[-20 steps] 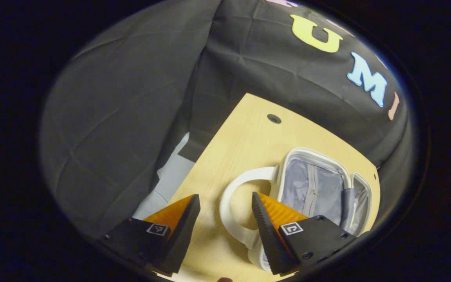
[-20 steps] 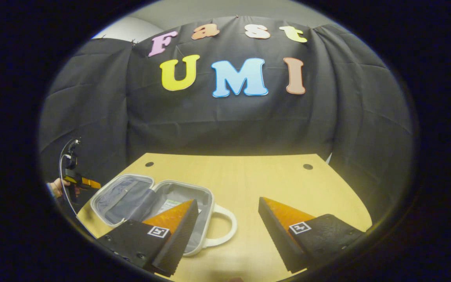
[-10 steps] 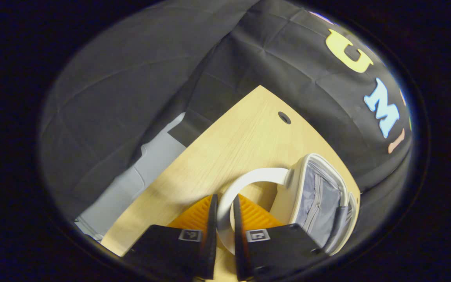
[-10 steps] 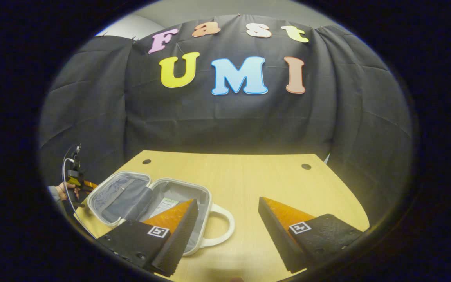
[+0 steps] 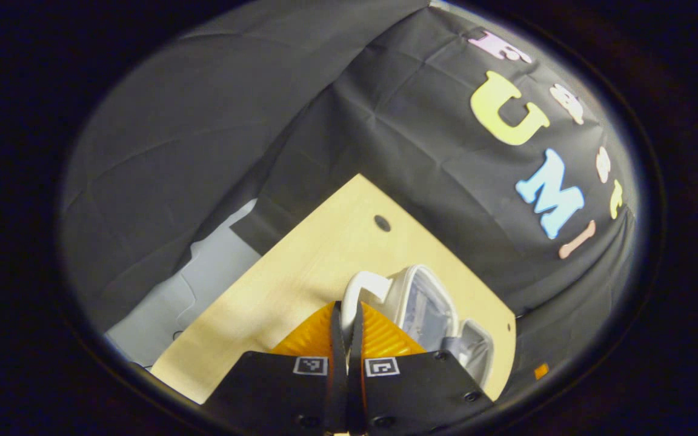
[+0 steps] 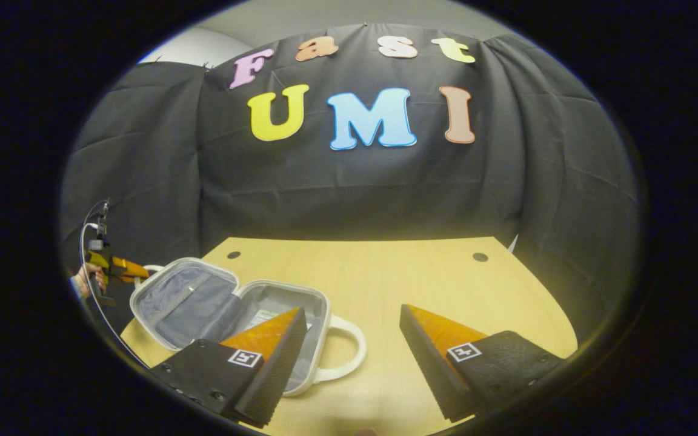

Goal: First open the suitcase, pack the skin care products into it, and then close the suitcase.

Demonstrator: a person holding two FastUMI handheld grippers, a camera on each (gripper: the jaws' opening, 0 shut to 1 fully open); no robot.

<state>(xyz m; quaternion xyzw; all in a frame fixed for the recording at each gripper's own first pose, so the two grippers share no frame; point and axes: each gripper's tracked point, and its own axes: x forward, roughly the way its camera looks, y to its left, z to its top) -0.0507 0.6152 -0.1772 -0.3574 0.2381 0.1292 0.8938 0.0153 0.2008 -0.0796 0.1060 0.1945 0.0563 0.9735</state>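
White suitcase (image 6: 246, 315) lies open on the wooden table (image 6: 422, 278), something already in its near half. Left tool (image 5: 347, 339) is clamped on the lid handle (image 5: 358, 289), lid tilted up; right tool (image 6: 349, 357) hangs spread apart, empty. Thin grip there, so I'd guess the handle could slip and the lid flop back down.

In the right gripper view, the left gripper (image 6: 120, 266) hides part of the suitcase (image 6: 191, 300) lid's handle, perhaps clamped.
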